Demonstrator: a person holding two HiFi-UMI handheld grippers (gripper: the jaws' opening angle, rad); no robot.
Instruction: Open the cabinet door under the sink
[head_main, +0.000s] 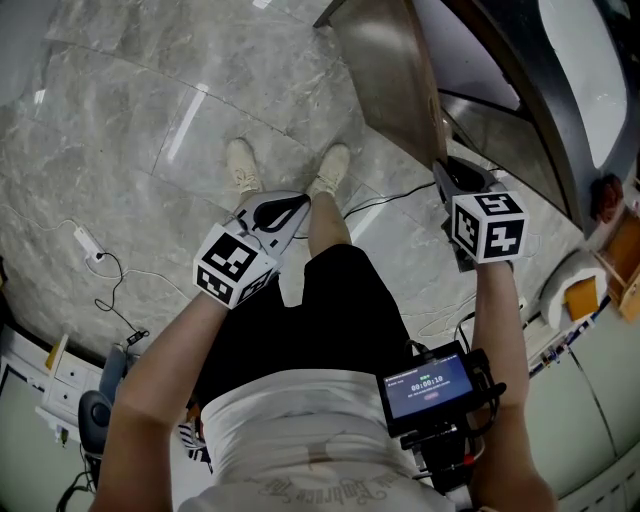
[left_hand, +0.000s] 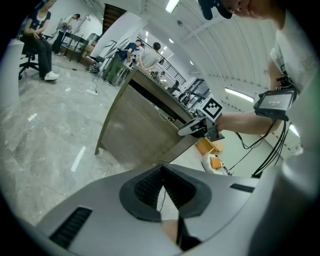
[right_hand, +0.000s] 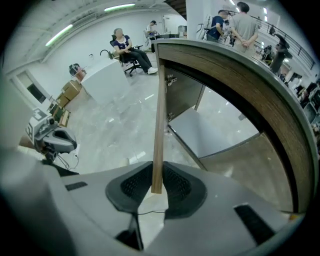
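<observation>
– Under the counter, at the upper right of the head view: how does the cabinet door (head_main: 395, 85) stand?

– It is swung out from the cabinet, a brown wood-grain panel angled over the grey marble floor (head_main: 120, 130). In the right gripper view its thin free edge runs straight up the middle. The cabinet's pale inner floor shows behind it, beneath the curved counter edge (right_hand: 250, 75).

– And the right gripper (right_hand: 158, 172)?

– Its ribbed black pads (right_hand: 176, 182) are clamped on the lower end of that free edge, one on each face of the door. The gripper points steeply down, with its marker cube (head_main: 487, 226) towards the camera.

– The left gripper (left_hand: 162, 169)?

– It is held well apart from the cabinet, in front of the person's left leg. Its jaws are pressed together with nothing between them. From its own view the open door and the other gripper at the door's edge can be seen across the room.

– What else is in view?

– Looking down: two light shoes (head_main: 242, 165), black shorts and a white shirt. A small screen device (head_main: 430, 385) sits at the person's waist on the right. A white power strip (head_main: 84, 240) with its cable lies on the floor at the left. Beyond the counter's dark rim, at the top right, is the white sink basin (head_main: 590, 70).
</observation>
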